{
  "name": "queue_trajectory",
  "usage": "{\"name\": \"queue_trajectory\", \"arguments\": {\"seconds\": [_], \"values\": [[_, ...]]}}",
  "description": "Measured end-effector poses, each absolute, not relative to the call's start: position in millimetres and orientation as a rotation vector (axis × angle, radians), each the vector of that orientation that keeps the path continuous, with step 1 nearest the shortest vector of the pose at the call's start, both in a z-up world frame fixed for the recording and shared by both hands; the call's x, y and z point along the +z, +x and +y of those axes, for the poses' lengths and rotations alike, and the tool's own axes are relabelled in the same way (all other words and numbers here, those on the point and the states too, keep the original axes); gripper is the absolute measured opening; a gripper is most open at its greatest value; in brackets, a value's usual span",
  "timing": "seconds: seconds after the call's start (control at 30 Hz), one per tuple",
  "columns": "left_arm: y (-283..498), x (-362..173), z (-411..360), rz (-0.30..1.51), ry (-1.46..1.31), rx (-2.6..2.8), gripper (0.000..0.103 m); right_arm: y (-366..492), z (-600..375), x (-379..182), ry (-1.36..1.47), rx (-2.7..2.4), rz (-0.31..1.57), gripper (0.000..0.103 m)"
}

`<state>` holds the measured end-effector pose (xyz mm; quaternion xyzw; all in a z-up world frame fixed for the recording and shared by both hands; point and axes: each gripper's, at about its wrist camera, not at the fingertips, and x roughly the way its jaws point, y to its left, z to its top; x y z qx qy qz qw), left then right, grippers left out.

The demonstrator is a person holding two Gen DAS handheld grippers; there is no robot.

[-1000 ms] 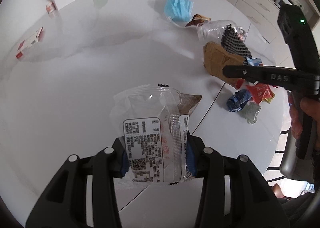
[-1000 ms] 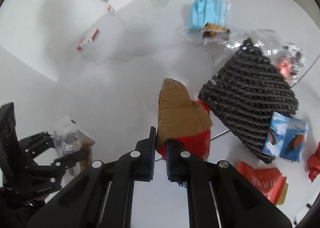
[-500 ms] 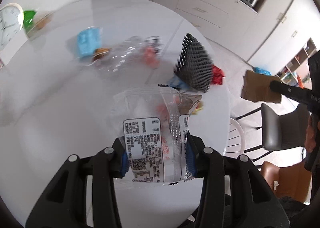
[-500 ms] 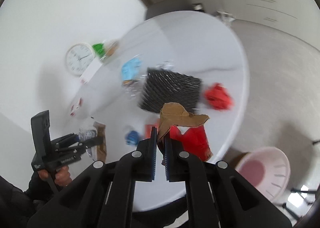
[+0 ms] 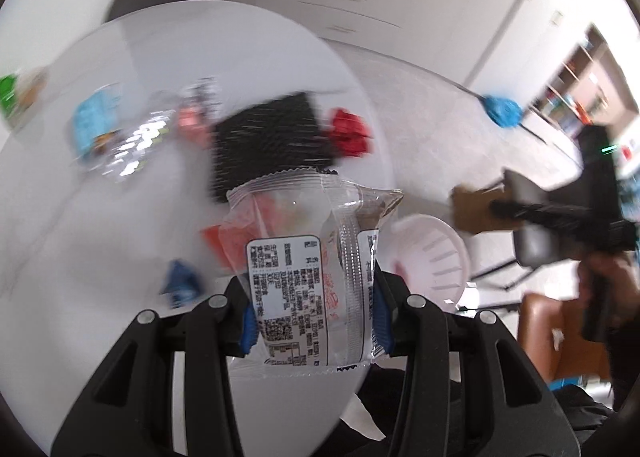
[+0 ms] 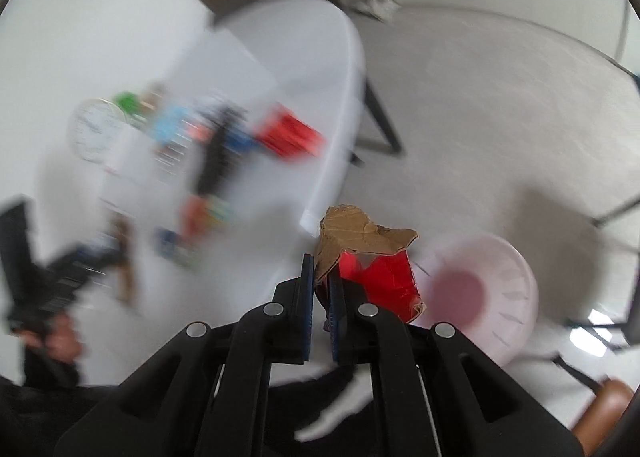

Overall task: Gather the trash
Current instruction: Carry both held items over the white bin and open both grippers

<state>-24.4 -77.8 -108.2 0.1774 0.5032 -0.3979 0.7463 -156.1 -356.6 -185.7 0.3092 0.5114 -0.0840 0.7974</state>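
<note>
The right claw point(image 6: 320, 293), pinched tight on a cardboard scrap point(image 6: 362, 235) with red wrapper, hangs just left of the pink bin point(image 6: 500, 297) on the floor, off the tabletop point(image 6: 296, 69) edge. The left claw point(image 5: 314, 317), part-open around a clear packet point(image 5: 308, 265), is farther off: the bin point(image 5: 434, 257) lies ahead to its right, so the right hand looks nearer to dropping.

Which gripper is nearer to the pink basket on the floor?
Right. The right gripper, clamping torn cardboard, is almost over the pink basket; the left gripper, holding a clear wrapper, is over the table's edge.
</note>
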Motion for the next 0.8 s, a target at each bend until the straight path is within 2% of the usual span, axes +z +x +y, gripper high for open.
{"name": "queue_trajectory", "arguments": {"seconds": [0.1,0.17,0.2,0.23,0.33,0.4,0.43,0.53,0.8], "values": [[-43,-116,-114,1.112,0.443,-0.969,0.043,-168,-369,-223,0.709,-0.242,1.162,0.016],[-56,-125,-140,1.131,0.476,-1.031,0.043,-179,-379,-238,0.765,-0.268,1.175,0.039],[-62,-128,-150,1.141,0.485,-1.056,0.043,-185,-384,-239,0.777,-0.295,1.167,0.058],[-68,-133,-162,1.153,0.497,-1.083,0.043,-193,-391,-237,0.777,-0.317,1.152,0.067],[-87,-150,-201,1.203,0.534,-1.170,0.044,-215,-406,-225,0.770,-0.368,1.133,0.081],[-100,-162,-222,1.221,0.567,-1.209,0.048,-228,-421,-212,0.762,-0.413,1.114,0.084],[-107,-166,-231,1.216,0.583,-1.217,0.057,-233,-425,-209,0.762,-0.423,1.105,0.087],[-125,-176,-254,1.194,0.617,-1.232,0.073,-251,-444,-192,0.760,-0.452,1.073,0.089],[-126,-159,-273,1.173,0.555,-1.149,0.090,-258,-469,-166,0.693,-0.416,1.034,0.094]]}}
